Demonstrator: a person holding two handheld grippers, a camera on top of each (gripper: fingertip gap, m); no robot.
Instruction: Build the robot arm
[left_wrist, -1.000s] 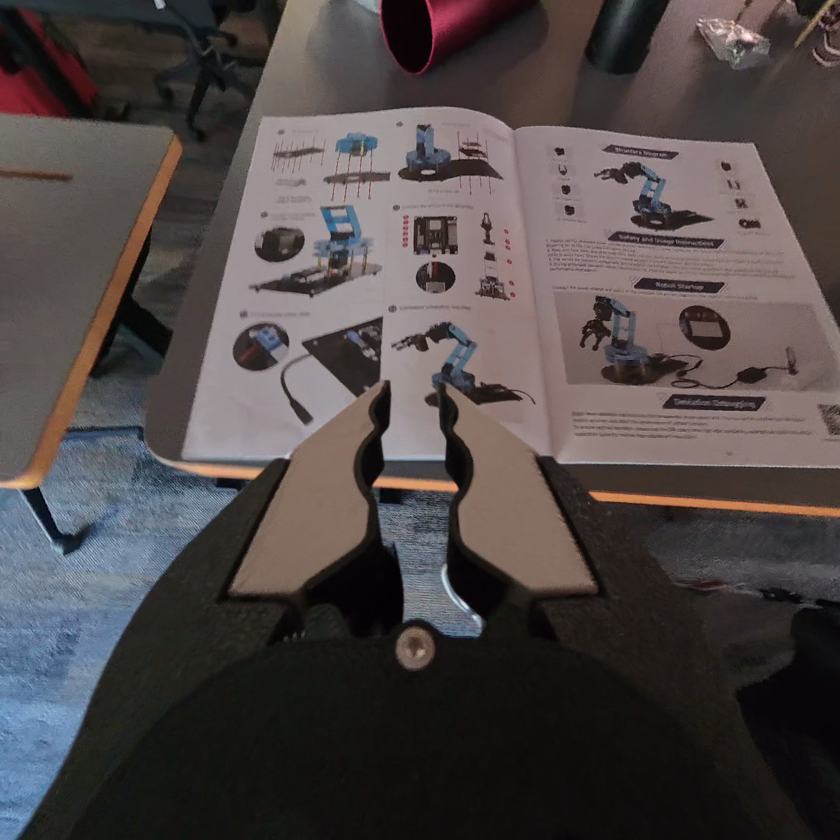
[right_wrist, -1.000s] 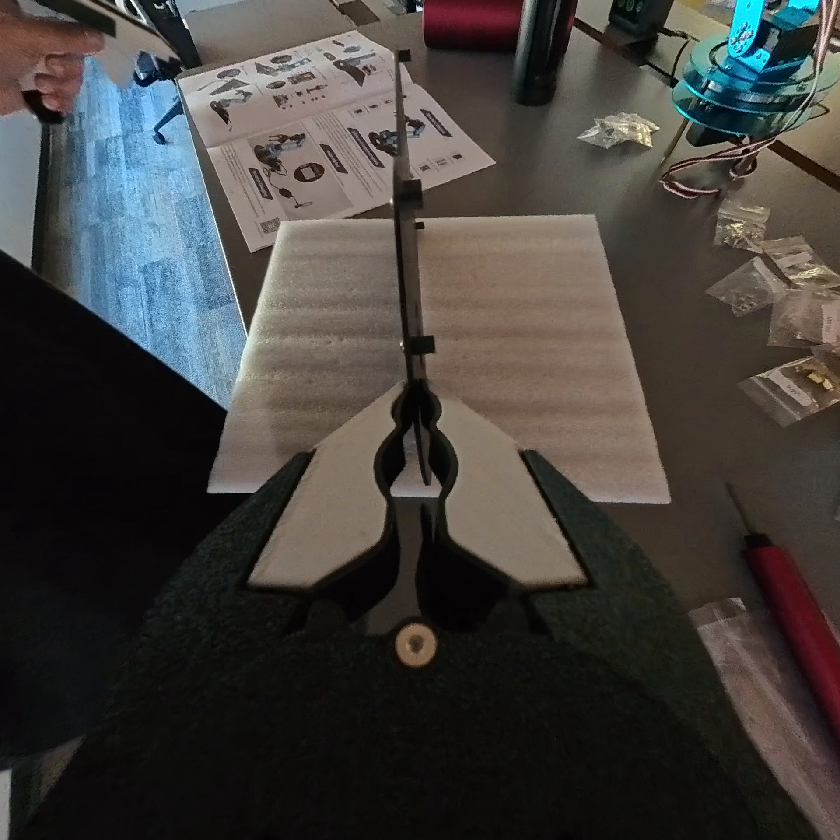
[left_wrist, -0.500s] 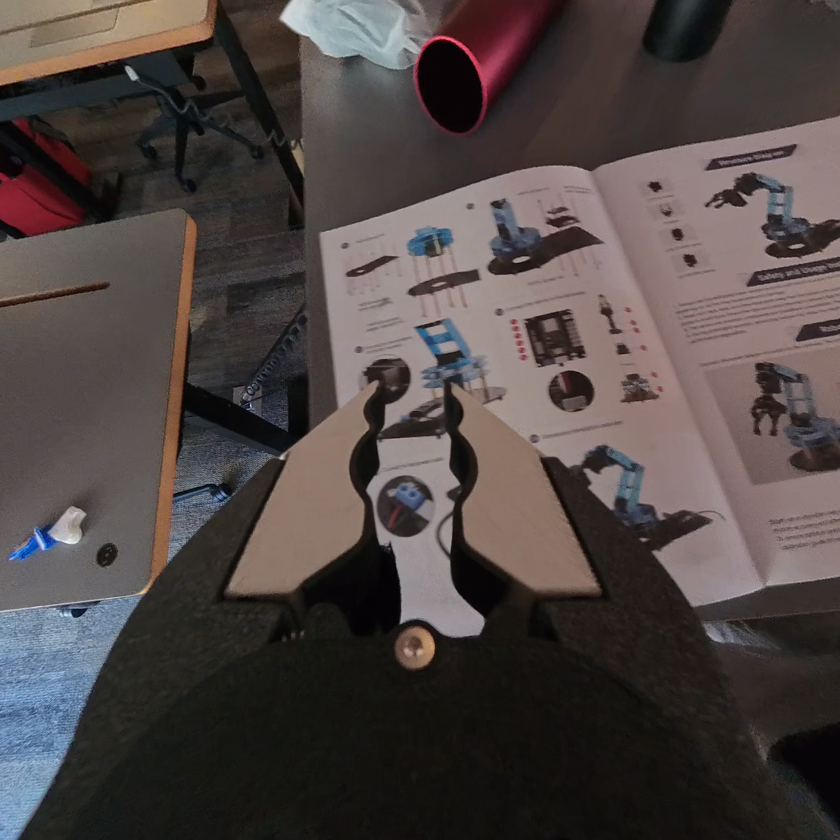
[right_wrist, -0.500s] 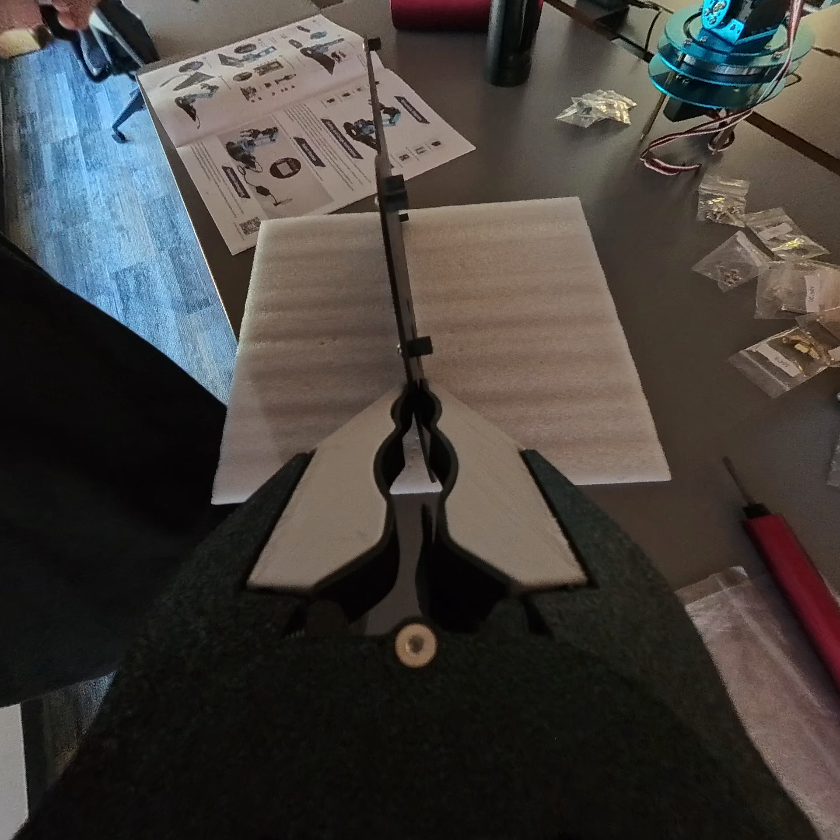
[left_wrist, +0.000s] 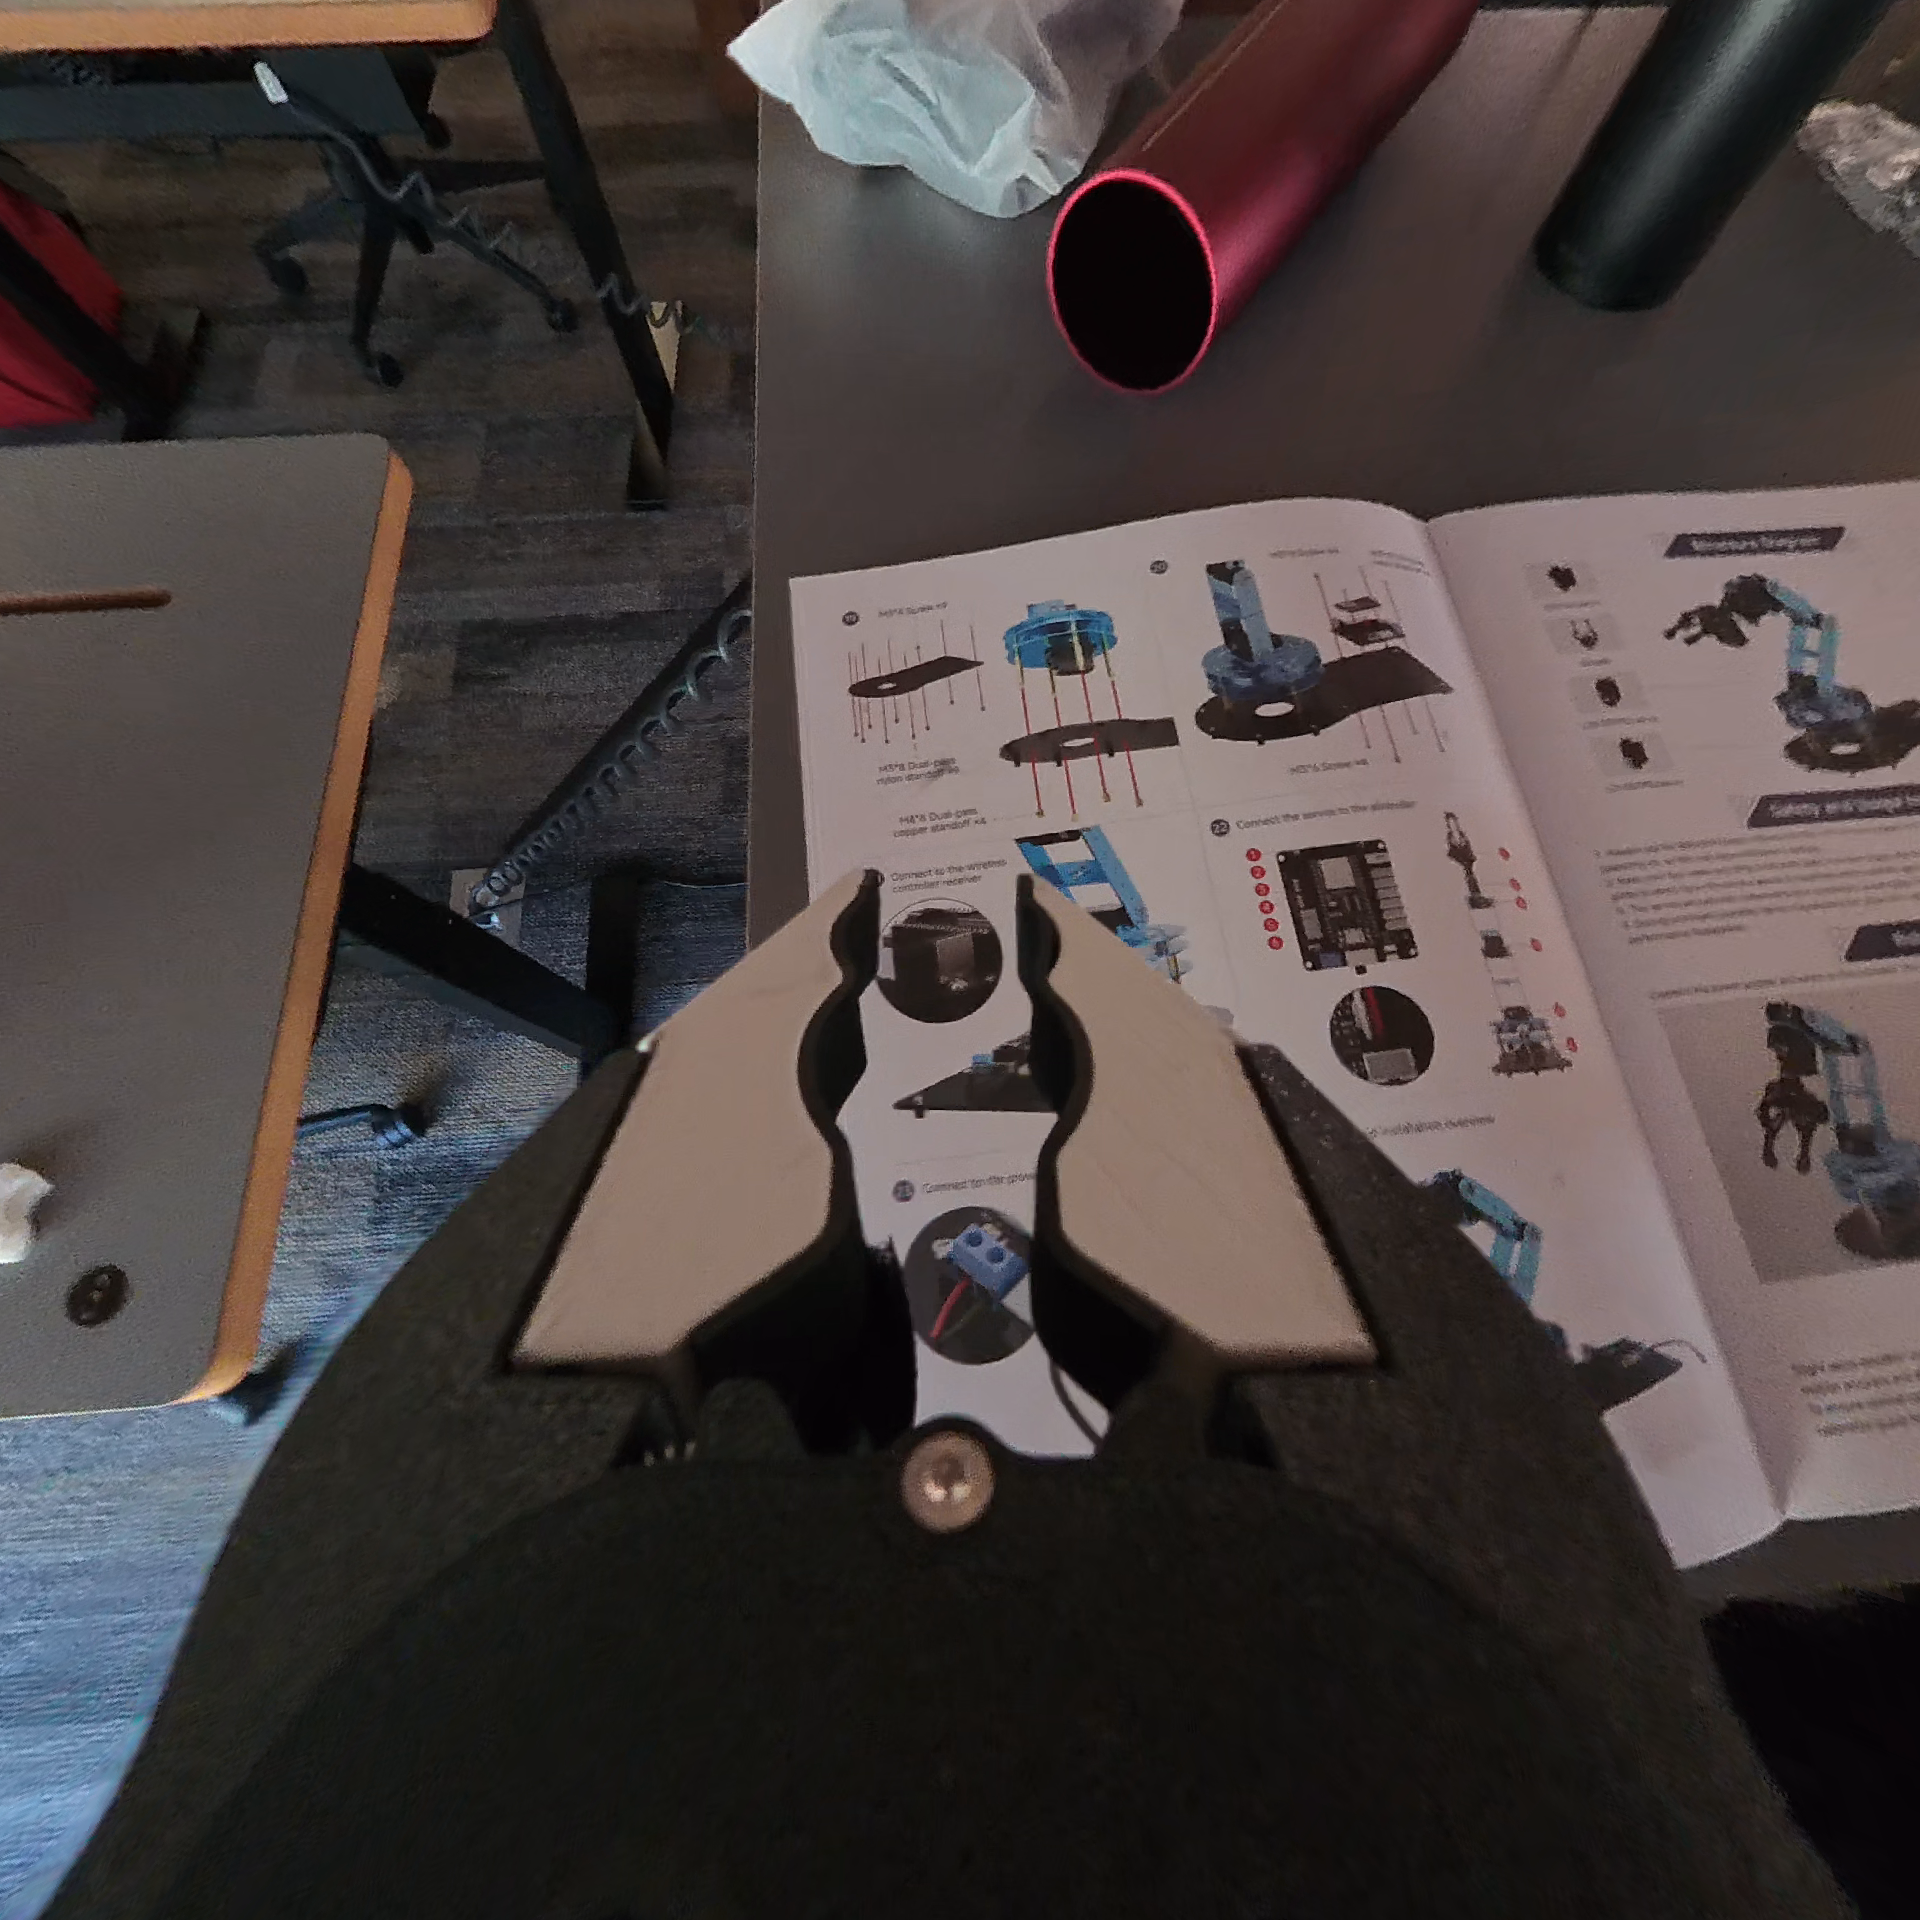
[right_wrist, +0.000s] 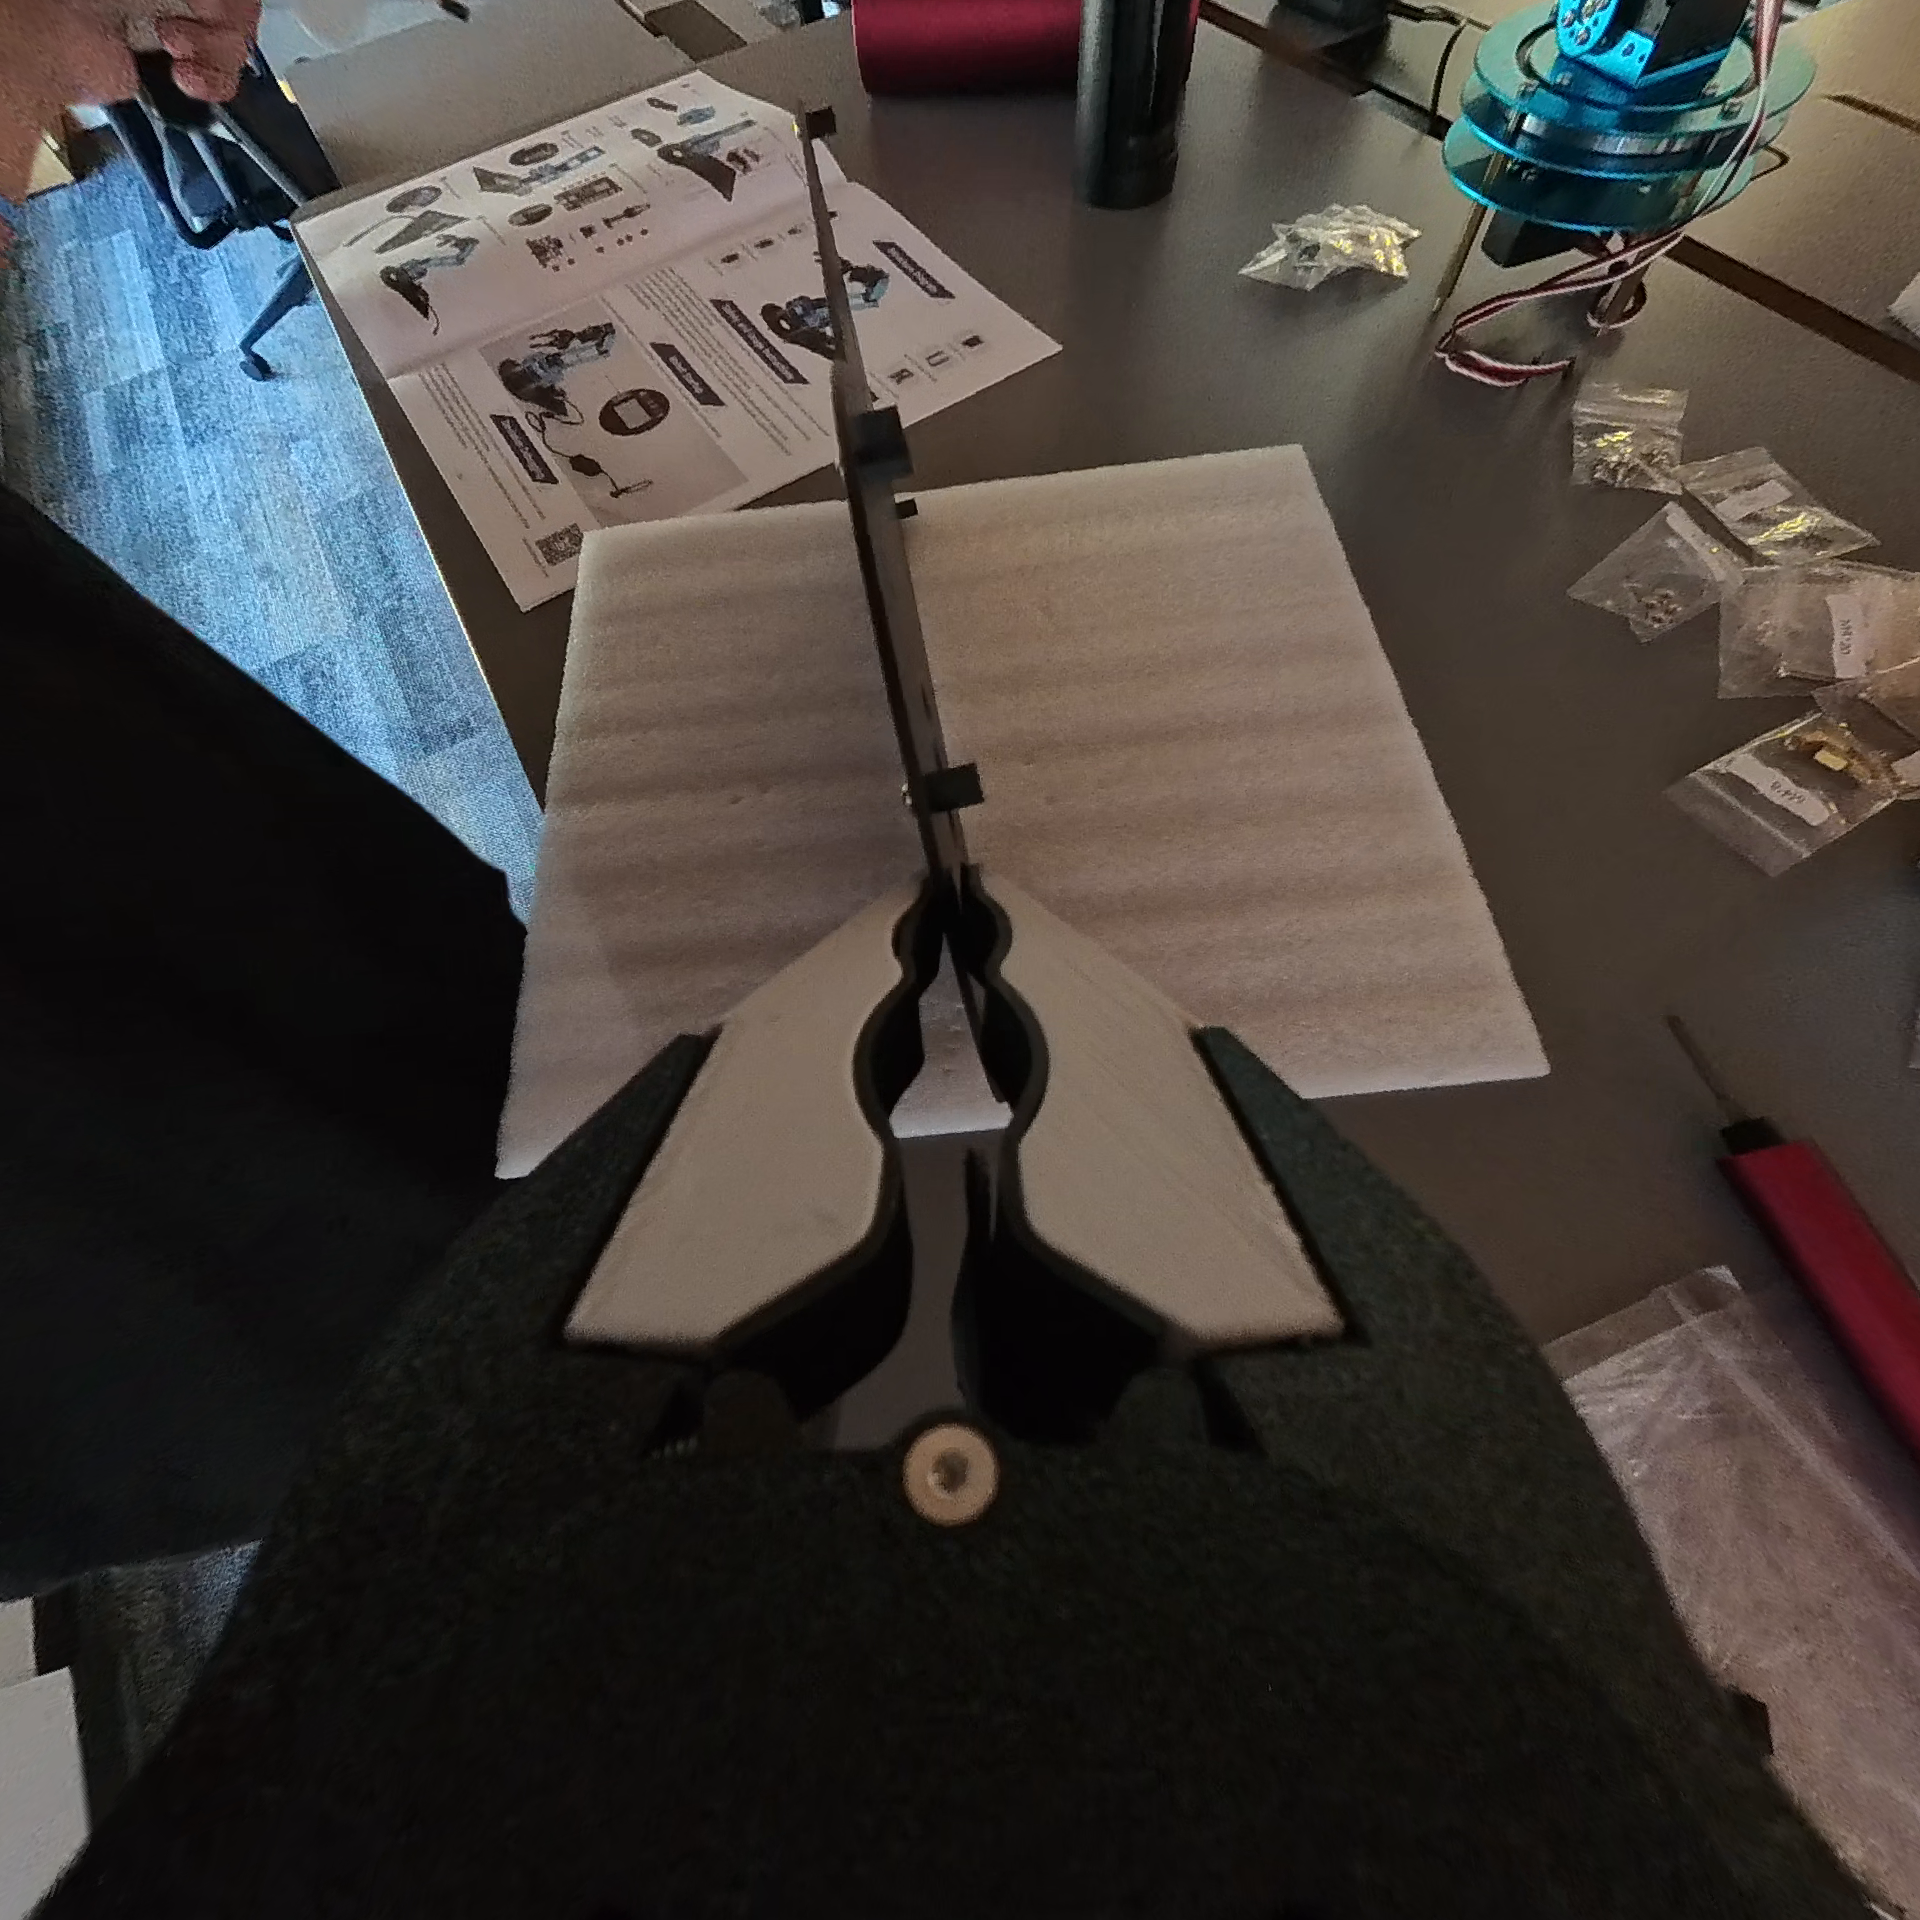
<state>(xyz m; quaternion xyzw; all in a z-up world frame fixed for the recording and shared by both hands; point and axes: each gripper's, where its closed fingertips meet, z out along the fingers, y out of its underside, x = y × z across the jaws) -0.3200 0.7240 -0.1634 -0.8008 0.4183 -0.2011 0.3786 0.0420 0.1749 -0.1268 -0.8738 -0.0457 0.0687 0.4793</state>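
Right gripper (right_wrist: 951, 894) fingers pinch a thin black plate (right_wrist: 883, 582) edge-on; left gripper (left_wrist: 945, 883) fingers gape above a glossy booklet (left_wrist: 1351, 831).

Both tongs (left_wrist: 943, 883) (right_wrist: 948, 883) look alike: pale grey wavy-edged fingers (left_wrist: 727, 1143) in a speckled black body, one silver screw (left_wrist: 945, 1481) at the centre.

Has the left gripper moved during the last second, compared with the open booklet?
Yes. The left gripper has gone forward and leftward: earlier at the booklet's near edge, now over its left page.
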